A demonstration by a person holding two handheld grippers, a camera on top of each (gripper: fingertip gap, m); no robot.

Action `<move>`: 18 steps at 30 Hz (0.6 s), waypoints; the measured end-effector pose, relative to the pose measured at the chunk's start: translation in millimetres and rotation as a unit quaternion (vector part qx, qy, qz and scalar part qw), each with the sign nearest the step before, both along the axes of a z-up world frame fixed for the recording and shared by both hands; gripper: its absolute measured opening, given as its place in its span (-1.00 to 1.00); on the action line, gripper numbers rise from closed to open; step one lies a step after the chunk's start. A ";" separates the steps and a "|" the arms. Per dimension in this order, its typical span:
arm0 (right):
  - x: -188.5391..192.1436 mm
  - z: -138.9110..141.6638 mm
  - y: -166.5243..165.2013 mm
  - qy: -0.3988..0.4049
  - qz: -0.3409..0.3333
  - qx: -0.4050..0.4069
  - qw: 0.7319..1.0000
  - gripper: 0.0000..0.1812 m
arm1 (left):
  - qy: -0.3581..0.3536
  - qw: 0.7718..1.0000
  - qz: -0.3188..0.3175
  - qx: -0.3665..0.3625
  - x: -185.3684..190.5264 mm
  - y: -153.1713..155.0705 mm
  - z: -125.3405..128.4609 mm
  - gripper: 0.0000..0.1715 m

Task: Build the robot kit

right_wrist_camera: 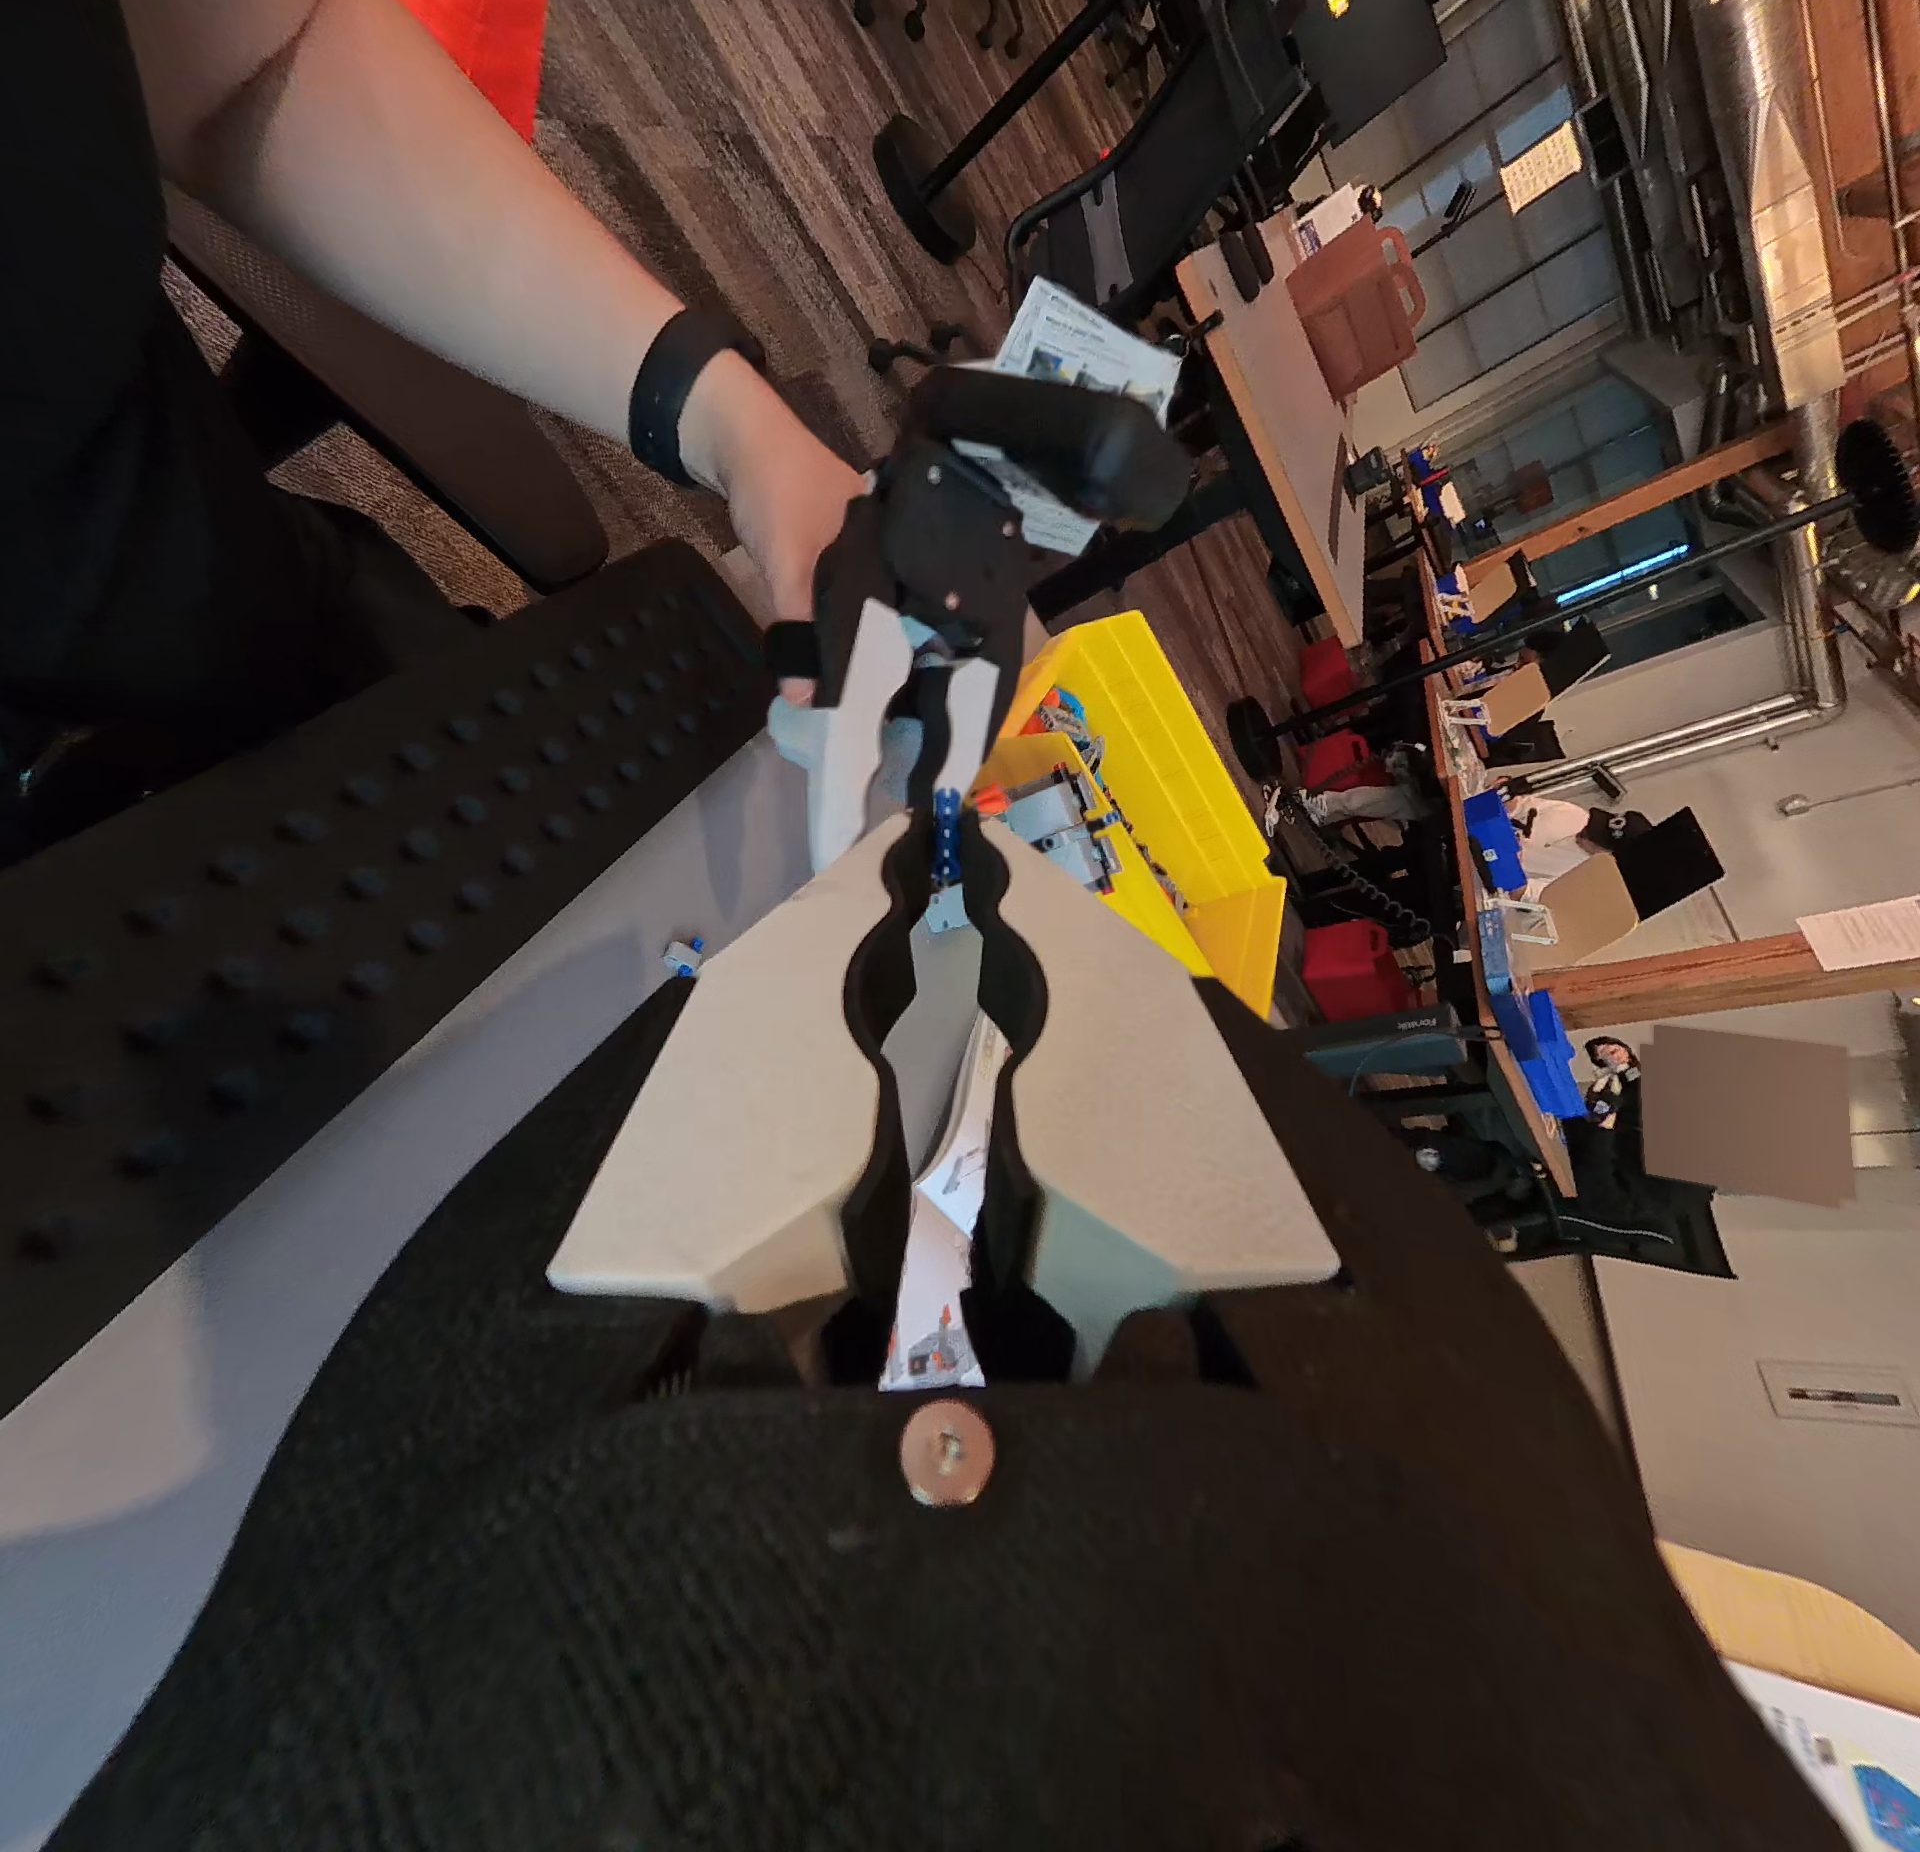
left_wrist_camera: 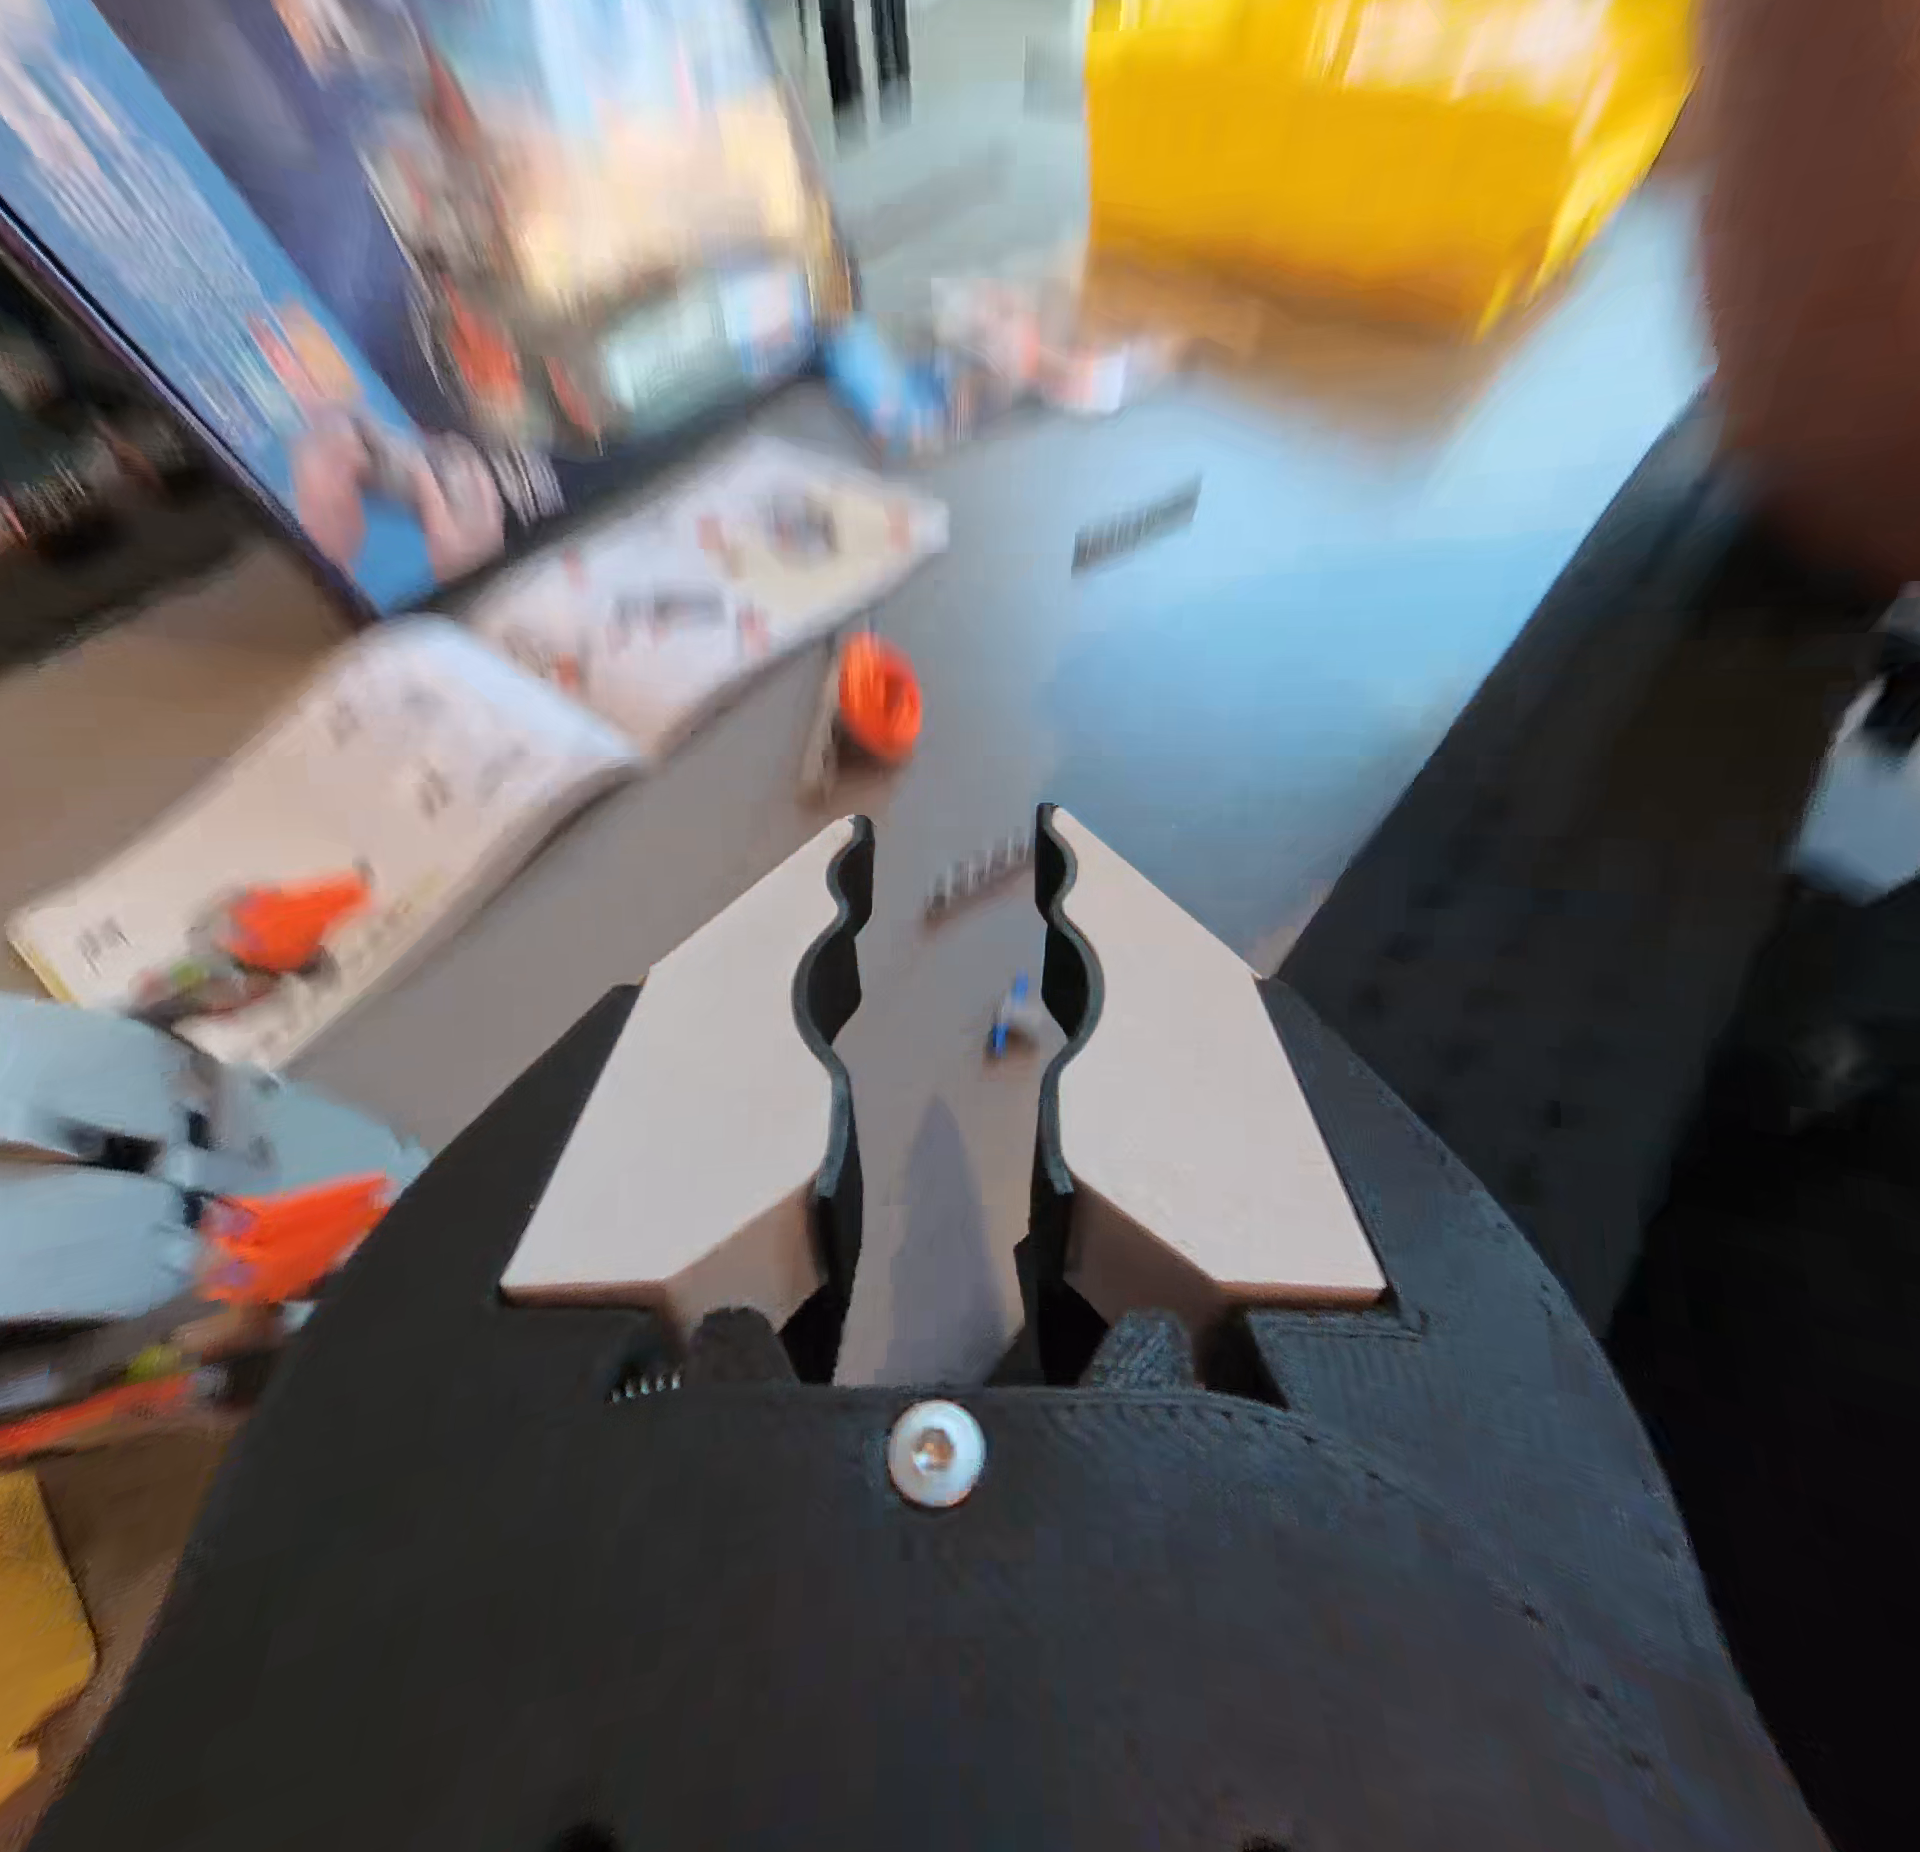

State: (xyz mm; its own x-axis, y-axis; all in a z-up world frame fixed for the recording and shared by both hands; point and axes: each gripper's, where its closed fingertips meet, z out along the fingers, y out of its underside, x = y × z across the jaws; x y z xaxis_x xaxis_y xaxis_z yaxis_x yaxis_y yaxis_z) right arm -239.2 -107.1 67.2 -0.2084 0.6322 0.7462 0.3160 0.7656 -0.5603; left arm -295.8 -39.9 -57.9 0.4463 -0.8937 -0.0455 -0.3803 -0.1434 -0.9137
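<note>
My right tongs (right_wrist_camera: pixel 943 846) clench a blue toy beam (right_wrist_camera: pixel 945 834) aloft; my left tongs (left_wrist_camera: pixel 954 828) hang released above the tabletop (left_wrist_camera: pixel 1195 659).

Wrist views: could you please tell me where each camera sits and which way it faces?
Left wrist view: on the open left gripper, looking across the grey table at a booklet; blurred, no body identifiable.
Right wrist view: on the right gripper, closed on a blue piece, facing the person's forearm.
Shared: the yellow bin and the table.
</note>
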 end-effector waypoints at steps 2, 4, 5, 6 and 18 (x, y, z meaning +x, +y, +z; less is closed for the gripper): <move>-0.1 -2.9 4.0 -0.004 -0.006 -0.007 1.000 -0.95 | 0.056 0.998 -0.007 -0.026 2.0 -2.0 -29.9 -0.64; 0.8 -5.4 7.2 -0.007 -0.012 -0.007 1.000 -0.95 | 0.104 0.994 -0.021 -0.039 4.3 -5.4 -51.8 -0.65; 1.2 -6.2 8.9 -0.008 -0.015 -0.007 1.000 -0.95 | 0.123 0.991 -0.032 -0.044 5.4 -8.5 -59.2 -0.66; 1.5 -7.0 10.1 -0.009 -0.017 -0.007 1.000 -0.95 | 0.138 0.988 -0.042 -0.047 5.7 -10.9 -64.2 -0.67; 5.1 -5.7 16.4 -0.009 -0.026 -0.008 1.000 -0.95 | 0.235 0.963 -0.108 -0.072 -0.1 -11.8 -104.3 -0.64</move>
State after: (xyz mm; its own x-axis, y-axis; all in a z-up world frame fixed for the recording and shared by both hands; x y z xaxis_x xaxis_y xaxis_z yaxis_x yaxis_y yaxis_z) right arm -234.1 -90.7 61.5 -0.1876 0.6538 0.7331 0.3656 0.7392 -0.5656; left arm -295.9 -51.7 -162.2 0.2099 -0.9755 -0.0658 -0.7824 -0.1272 -0.6096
